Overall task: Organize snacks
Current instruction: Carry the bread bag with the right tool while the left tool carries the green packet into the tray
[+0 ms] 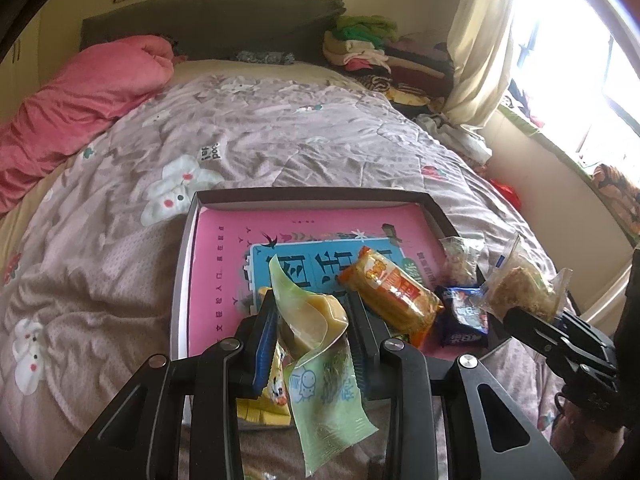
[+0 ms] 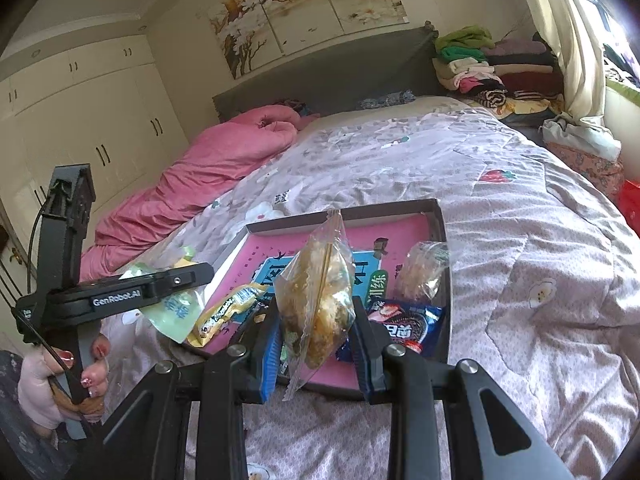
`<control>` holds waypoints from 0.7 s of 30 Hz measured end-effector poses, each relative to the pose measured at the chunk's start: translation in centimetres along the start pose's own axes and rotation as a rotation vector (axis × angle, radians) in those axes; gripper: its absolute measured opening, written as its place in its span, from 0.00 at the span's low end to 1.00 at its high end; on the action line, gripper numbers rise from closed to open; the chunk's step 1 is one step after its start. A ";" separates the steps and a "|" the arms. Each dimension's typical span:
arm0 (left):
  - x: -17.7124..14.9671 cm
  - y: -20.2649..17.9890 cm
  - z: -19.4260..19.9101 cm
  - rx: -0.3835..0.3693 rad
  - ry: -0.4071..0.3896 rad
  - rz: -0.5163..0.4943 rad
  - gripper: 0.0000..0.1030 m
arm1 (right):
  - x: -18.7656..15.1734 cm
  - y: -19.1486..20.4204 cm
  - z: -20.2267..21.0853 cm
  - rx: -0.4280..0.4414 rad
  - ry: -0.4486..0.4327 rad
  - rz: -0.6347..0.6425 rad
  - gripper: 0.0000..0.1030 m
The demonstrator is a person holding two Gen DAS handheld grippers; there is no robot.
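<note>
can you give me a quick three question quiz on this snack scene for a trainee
1. True or false: the left gripper is shut on a pale green plastic snack packet.
2. What does the right gripper hold?
3. Which lies inside the shallow dark cardboard box: A) orange biscuit pack, B) pink quilt?

Key: 1 true. 2 a clear plastic bag of brown crumbly snack. 3 A.

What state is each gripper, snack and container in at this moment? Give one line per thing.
left gripper: shut on the green snack packet, held above the box.
right gripper: shut on the clear snack bag, lifted.
box: open, lying on the bed.
orange packet: sealed, lying in box.
dark blue packet: sealed, lying in box.
</note>
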State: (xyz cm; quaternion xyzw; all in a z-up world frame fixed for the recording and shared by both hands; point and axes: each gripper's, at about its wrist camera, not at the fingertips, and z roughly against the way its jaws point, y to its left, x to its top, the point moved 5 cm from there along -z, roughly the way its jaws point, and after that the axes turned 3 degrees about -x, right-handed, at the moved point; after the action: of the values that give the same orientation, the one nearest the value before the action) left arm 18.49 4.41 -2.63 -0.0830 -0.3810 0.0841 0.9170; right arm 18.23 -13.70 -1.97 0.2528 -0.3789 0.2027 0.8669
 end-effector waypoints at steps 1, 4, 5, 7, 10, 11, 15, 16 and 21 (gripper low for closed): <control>0.0 0.0 -0.2 0.001 0.001 0.000 0.32 | 0.0 0.0 -0.1 0.002 0.002 0.001 0.30; 0.1 0.1 -0.7 0.008 0.005 0.000 0.32 | 0.1 0.2 -0.7 0.010 0.012 0.010 0.30; 0.1 0.1 -0.9 0.009 0.006 0.002 0.32 | 0.0 0.2 -0.9 0.012 0.018 0.013 0.30; 0.2 0.2 -1.2 0.014 0.009 0.001 0.32 | 0.1 0.3 -1.1 0.016 0.022 0.016 0.30; 0.2 0.3 -1.5 0.016 0.013 0.001 0.32 | 0.1 0.3 -1.5 0.022 0.025 0.021 0.30; 0.2 0.3 -1.6 0.019 0.016 0.001 0.32 | 0.2 0.3 -1.6 0.025 0.027 0.022 0.30; 0.1 0.3 -2.0 0.021 0.022 0.001 0.32 | 0.3 0.6 -2.5 0.036 0.042 0.037 0.30; 0.1 0.3 -2.1 0.022 0.024 0.001 0.32 | 0.2 0.7 -2.7 0.042 0.046 0.039 0.30; -0.2 0.3 -2.8 0.023 0.039 -0.004 0.32 | -0.2 1.3 -3.8 0.113 0.078 0.030 0.30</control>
State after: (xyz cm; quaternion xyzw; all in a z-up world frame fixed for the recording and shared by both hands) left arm 20.30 4.37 -4.74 -0.0733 -0.3624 0.0851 0.9252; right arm 19.47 -10.46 -3.98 0.2875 -0.3366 0.2465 0.8621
